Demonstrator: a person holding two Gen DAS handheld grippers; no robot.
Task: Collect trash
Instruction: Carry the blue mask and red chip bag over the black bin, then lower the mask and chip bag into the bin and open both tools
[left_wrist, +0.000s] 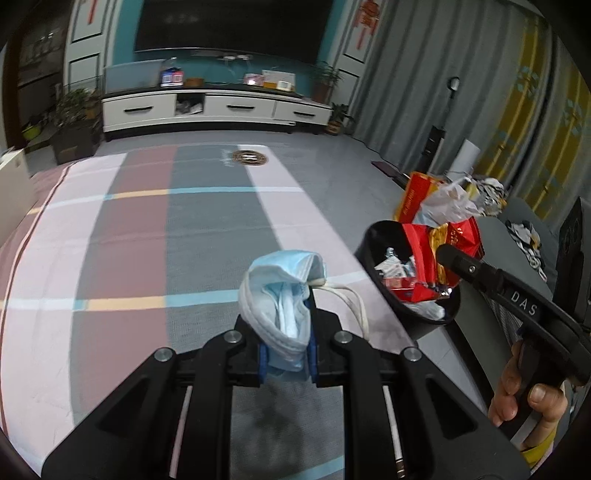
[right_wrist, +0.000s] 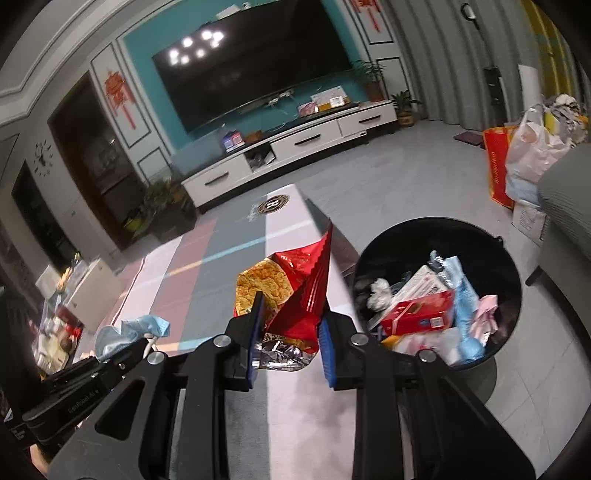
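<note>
My left gripper (left_wrist: 287, 343) is shut on a crumpled light-blue face mask (left_wrist: 284, 291) and holds it above the striped table cloth (left_wrist: 147, 236). Its white ear loops hang to the right. My right gripper (right_wrist: 290, 332) is shut on a red snack bag (right_wrist: 291, 295) with a picture of golden crackers, held just left of the black round trash bin (right_wrist: 509, 266). The bin holds a red box, wrappers and tissue. In the left wrist view the bin (left_wrist: 376, 254) sits at the right with the red bag (left_wrist: 443, 251) over it. The mask also shows in the right wrist view (right_wrist: 129, 330).
A white TV cabinet (left_wrist: 218, 107) with a large TV stands at the far wall. Red and white bags (right_wrist: 517, 158) of stuff sit on the floor by the grey sofa (right_wrist: 569, 206). Potted plants (left_wrist: 74, 122) stand left of the cabinet.
</note>
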